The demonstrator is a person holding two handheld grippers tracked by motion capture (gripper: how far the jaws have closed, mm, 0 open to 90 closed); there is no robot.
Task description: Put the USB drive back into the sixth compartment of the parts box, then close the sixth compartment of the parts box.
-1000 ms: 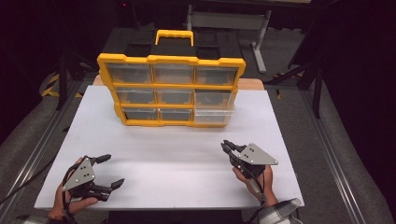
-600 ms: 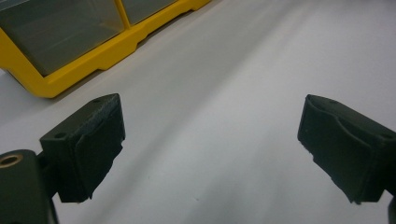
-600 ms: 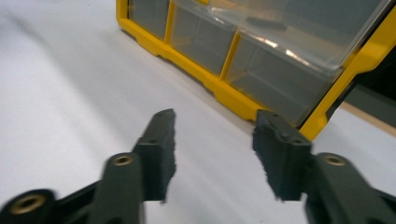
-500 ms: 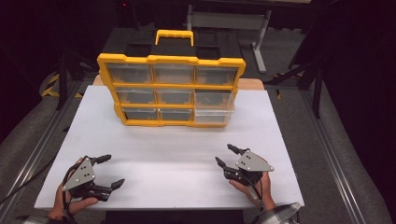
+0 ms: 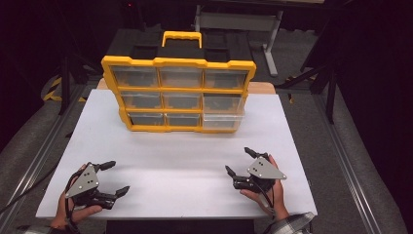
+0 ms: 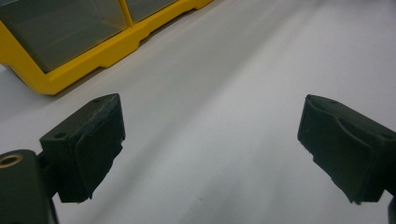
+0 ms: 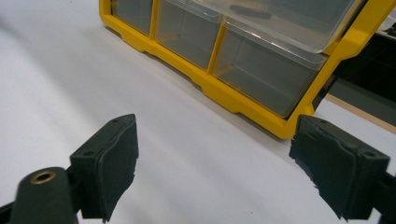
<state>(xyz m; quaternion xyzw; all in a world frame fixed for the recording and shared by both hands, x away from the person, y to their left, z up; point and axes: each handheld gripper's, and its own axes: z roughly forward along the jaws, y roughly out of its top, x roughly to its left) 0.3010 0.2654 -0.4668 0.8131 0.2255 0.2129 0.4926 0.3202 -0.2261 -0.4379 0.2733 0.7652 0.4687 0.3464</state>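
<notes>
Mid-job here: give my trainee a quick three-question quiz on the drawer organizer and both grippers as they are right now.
1. True or false: the left gripper holds a drawer.
2. How many rows of drawers does the yellow organizer show on its front?
3. Which drawer sticks out a little? A) top left B) middle C) bottom right

Key:
1. False. Its jaws stand open over the bare white table.
2. Three.
3. C. The right gripper, whose jaws have just been opening with nothing between them, sits nearest that side.
</notes>
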